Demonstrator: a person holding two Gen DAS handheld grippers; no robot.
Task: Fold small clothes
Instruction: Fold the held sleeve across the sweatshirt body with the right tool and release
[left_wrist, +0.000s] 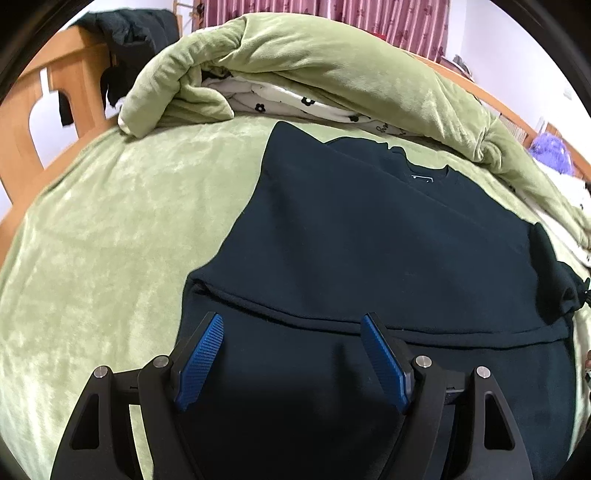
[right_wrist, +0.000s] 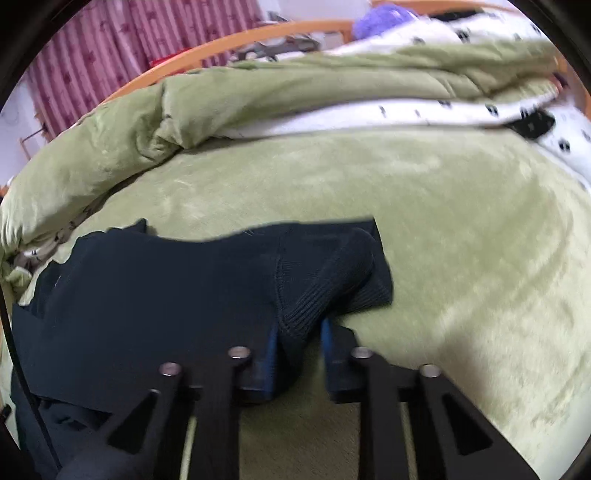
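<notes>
A dark navy sweatshirt (left_wrist: 369, 240) lies spread on the green blanket (left_wrist: 110, 240), collar toward the far side and one part folded across it. My left gripper (left_wrist: 293, 325) hovers open over its near hem, blue pads (left_wrist: 201, 362) wide apart with nothing between them. In the right wrist view the sweatshirt (right_wrist: 147, 295) lies at the left, and its ribbed cuff (right_wrist: 332, 280) bunches up between the blue pads (right_wrist: 271, 354) of my right gripper (right_wrist: 299, 332), which is shut on it.
A rolled green quilt (left_wrist: 314, 62) with white flower-print lining (left_wrist: 295, 101) runs along the far side. A wooden bed frame (left_wrist: 26, 110) stands at the left with dark clothes hanging on it. Pink curtains (right_wrist: 110, 55) hang behind. Bare green blanket (right_wrist: 461, 240) lies right of the cuff.
</notes>
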